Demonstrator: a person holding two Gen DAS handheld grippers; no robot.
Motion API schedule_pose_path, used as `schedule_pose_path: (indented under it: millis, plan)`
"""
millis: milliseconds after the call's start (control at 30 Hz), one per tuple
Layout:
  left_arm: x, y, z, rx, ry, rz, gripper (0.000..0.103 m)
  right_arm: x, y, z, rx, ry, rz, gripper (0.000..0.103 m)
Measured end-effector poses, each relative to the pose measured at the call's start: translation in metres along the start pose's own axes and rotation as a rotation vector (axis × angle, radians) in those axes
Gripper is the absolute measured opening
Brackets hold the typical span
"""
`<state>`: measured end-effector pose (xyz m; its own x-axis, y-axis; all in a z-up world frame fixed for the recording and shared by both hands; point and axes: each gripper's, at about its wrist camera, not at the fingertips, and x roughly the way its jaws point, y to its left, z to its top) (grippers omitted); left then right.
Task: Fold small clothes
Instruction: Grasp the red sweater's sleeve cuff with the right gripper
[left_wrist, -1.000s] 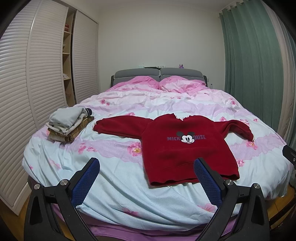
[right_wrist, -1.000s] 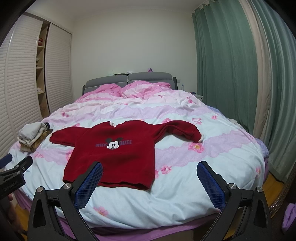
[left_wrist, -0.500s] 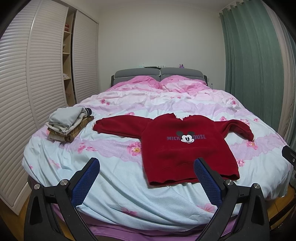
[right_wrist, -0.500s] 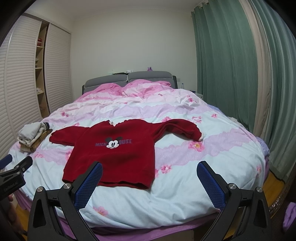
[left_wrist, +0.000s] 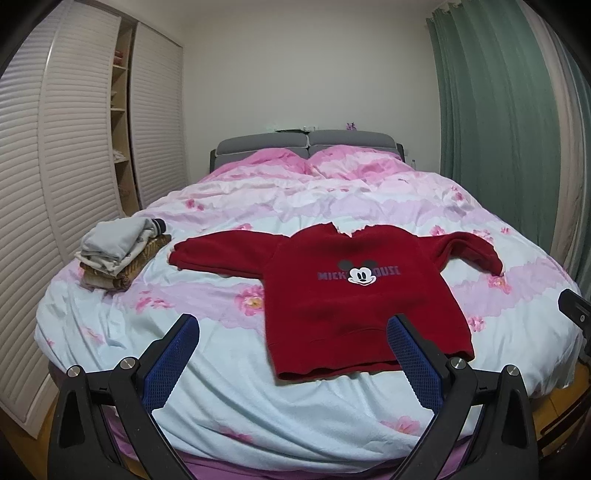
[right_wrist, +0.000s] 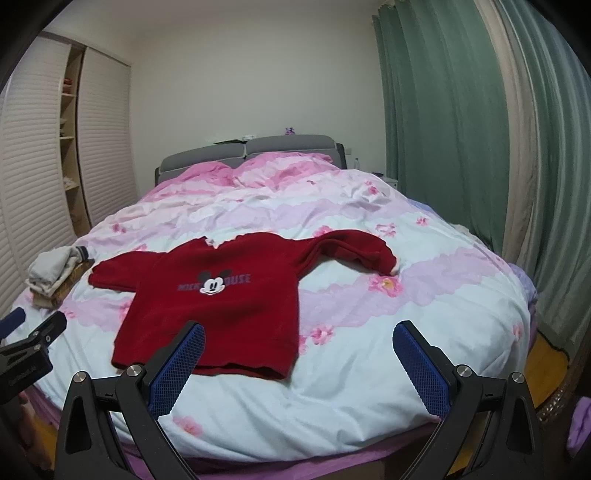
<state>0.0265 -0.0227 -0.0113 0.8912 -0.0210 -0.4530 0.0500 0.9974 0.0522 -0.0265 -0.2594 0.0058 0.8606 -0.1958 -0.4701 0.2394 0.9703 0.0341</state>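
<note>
Hiding part of the sweater hem, left tongs gape.

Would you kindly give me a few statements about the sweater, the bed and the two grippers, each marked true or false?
1. The red sweater lies spread flat on the bed. True.
2. The left gripper is clamped on the sweater's hem. False: it is open and holds nothing.
3. A pile of folded clothes sits near the bed's left edge. True.
4. The sweater is already folded in half. False: both sleeves lie stretched outward.
5. The right gripper is open, short of the bed. True.
</note>
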Motion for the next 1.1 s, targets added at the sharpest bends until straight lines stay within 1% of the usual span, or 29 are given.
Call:
schedule_pose_path:
  millis: [333, 500, 667, 733, 900, 1100]
  plan:
    - [0.030, -0.018, 0.011, 0.024, 0.036, 0.002, 0.103, 0.033, -0.016, 0.005, 0.042, 0.046, -0.011, 0.103]
    - [0.055, -0.027, 0.022, 0.030, 0.074, -0.004, 0.103, 0.053, -0.027, 0.020, 0.066, 0.057, -0.027, 0.103]
    - [0.085, -0.053, 0.044, 0.047, 0.078, -0.035, 0.103, 0.078, -0.047, 0.041, 0.103, 0.047, -0.065, 0.103]
    - [0.095, -0.067, 0.053, 0.059, 0.063, -0.050, 0.103, 0.091, -0.062, 0.050, 0.127, 0.037, -0.082, 0.103]
    - [0.130, -0.111, 0.077, 0.069, 0.017, -0.098, 0.103, 0.135, -0.109, 0.072, 0.235, 0.019, -0.102, 0.103]
    - [0.178, -0.165, 0.106, 0.098, -0.009, -0.116, 0.103, 0.200, -0.166, 0.087, 0.407, 0.044, -0.071, 0.102]
